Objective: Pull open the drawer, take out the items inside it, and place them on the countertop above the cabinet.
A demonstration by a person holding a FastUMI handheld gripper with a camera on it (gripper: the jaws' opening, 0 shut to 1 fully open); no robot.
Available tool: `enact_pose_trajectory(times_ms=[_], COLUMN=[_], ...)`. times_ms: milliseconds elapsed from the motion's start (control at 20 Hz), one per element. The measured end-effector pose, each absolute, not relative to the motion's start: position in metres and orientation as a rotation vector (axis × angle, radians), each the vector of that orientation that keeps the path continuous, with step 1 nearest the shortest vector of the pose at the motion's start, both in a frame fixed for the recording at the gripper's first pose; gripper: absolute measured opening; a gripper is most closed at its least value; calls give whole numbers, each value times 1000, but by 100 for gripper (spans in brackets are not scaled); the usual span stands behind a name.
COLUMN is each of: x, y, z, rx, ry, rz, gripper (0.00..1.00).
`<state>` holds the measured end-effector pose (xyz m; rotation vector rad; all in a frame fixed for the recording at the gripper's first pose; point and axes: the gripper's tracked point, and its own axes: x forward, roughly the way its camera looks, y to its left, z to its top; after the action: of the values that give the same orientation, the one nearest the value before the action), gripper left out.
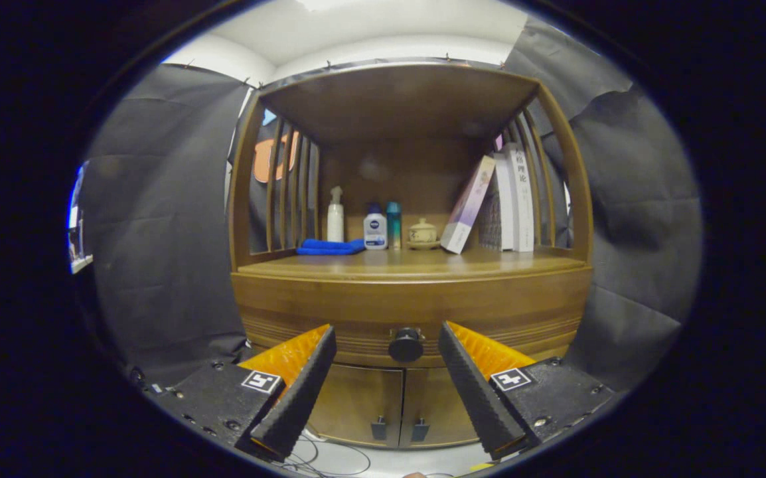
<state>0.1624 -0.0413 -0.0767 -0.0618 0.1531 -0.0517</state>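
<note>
Wooden drawer (356,318), shut flush in the cabinet front just under the counter (409,264); dark round knob (406,344) at its middle, seen between the spread tongs (386,348), untouched.

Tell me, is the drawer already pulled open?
No, the drawer sits flush with the cabinet front, and the open gripper has its fingers either side of the dark knob without touching it.

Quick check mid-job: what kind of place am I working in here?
Probably a staged home corner in a cloth-walled booth: a wooden cabinet with books and toiletry bottles on its countertop. The open gripper faces the drawer knob.
</note>
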Motion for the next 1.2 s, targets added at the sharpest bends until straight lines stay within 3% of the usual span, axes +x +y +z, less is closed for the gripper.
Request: enact_pose_trajectory(times_ms=[300, 700, 1200], x=[207, 232, 220], y=[-67, -73, -72], z=[-108, -122, -122], rx=[-100, -101, -69], ry=[200, 219, 257], rz=[-111, -142, -131], gripper=[90, 52, 38])
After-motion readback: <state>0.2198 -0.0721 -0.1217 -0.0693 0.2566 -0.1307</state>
